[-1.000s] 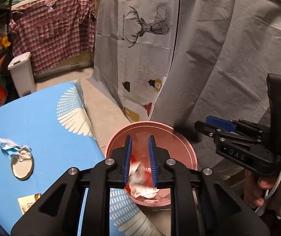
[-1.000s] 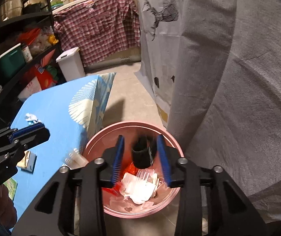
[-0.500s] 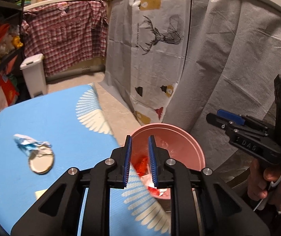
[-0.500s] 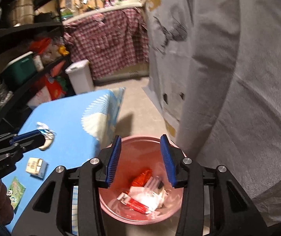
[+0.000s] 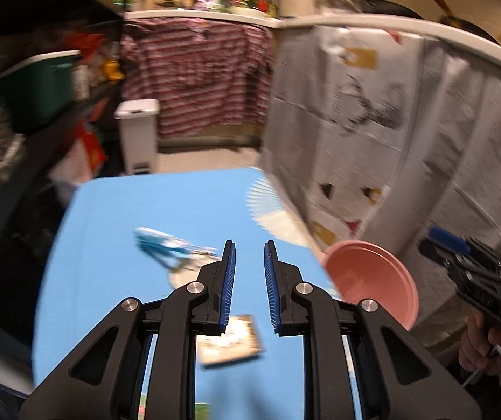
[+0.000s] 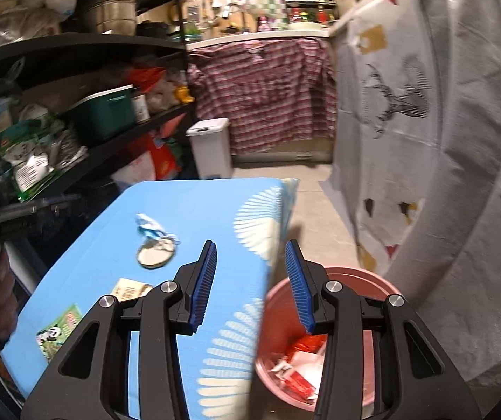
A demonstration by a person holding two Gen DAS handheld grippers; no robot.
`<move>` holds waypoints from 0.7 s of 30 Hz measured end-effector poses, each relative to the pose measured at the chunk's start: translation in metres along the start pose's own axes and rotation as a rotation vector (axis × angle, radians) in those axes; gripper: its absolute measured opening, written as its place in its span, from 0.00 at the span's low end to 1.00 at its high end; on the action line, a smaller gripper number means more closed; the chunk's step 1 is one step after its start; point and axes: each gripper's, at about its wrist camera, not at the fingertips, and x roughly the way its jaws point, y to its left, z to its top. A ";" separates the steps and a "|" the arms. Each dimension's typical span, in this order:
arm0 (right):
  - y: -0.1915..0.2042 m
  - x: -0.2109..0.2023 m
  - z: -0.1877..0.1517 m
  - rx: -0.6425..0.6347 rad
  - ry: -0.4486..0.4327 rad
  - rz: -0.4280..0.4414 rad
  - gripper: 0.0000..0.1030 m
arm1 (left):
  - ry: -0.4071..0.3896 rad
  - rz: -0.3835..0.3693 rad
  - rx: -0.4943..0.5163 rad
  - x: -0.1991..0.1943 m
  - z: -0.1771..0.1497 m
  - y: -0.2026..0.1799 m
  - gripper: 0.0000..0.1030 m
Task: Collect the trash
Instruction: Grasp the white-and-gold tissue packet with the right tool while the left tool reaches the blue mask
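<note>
Right wrist view: four scraps are counted on the blue table (image 6: 187, 210), from left to right a green panda packet (image 6: 59, 329), a small tan packet (image 6: 131, 288), a round lid (image 6: 154, 254) and, touching its far edge, a crumpled blue-and-white wrapper (image 6: 150, 227), all judged light; the flat ones are best pinched at an edge, the soft wrapper at its bunched middle. One pink bin (image 6: 362, 278) with scraps inside is seen on the floor at the right. The left gripper (image 5: 249, 290) and right gripper (image 6: 250, 287) are both held with fingers apart, nothing between them.
</note>
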 end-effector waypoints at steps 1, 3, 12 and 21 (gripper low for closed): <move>0.007 0.004 -0.001 -0.002 0.004 0.016 0.41 | -0.004 0.018 -0.008 -0.002 0.003 0.009 0.17; 0.017 0.011 -0.003 -0.003 0.012 0.039 0.41 | -0.010 0.058 -0.026 -0.007 0.009 0.027 0.17; 0.078 0.063 -0.028 -0.050 0.128 0.148 0.47 | -0.045 0.127 -0.106 -0.032 0.026 0.090 0.17; 0.109 0.123 -0.058 -0.042 0.288 0.210 0.47 | -0.038 0.151 -0.124 -0.036 0.018 0.117 0.17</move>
